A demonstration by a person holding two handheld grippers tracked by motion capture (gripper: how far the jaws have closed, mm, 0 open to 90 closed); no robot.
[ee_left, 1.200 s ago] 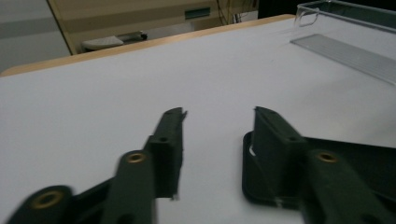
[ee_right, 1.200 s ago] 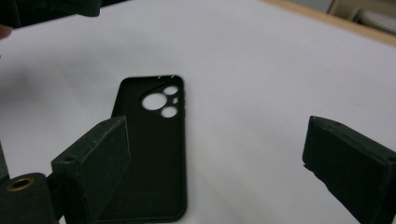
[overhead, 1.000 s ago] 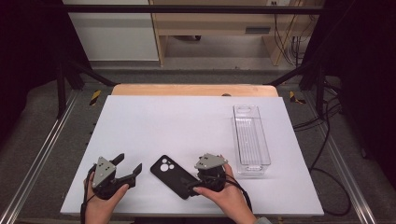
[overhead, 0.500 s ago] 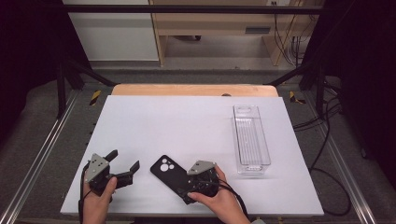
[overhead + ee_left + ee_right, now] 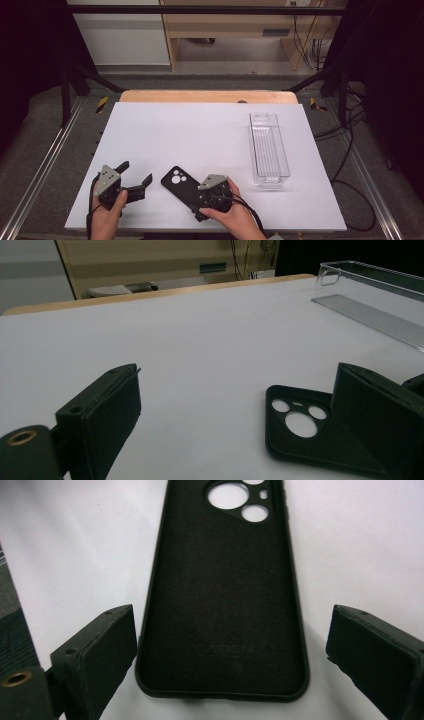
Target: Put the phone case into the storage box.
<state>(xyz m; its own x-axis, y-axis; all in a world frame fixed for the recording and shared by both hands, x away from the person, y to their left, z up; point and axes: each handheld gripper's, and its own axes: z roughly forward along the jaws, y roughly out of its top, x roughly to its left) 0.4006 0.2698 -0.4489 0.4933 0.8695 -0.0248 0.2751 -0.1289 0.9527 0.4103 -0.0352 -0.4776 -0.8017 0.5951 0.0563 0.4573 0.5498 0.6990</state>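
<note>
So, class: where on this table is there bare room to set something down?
The white table is bare across its far and left-middle parts, between the wooden edge and the phone case, left of the clear bin. The near edge is crowded with both grippers.

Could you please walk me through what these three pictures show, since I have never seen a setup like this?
A person sits at a white table and holds a two-jaw gripper in each hand. One camera looks down from above; the others ride on the grippers, looking along their black jaws. A black phone case lies inside up, and a clear plastic bin stands farther right. The right gripper has its open jaws on either side of the case's end, not yet touching. The left gripper is open and holds nothing.
</note>
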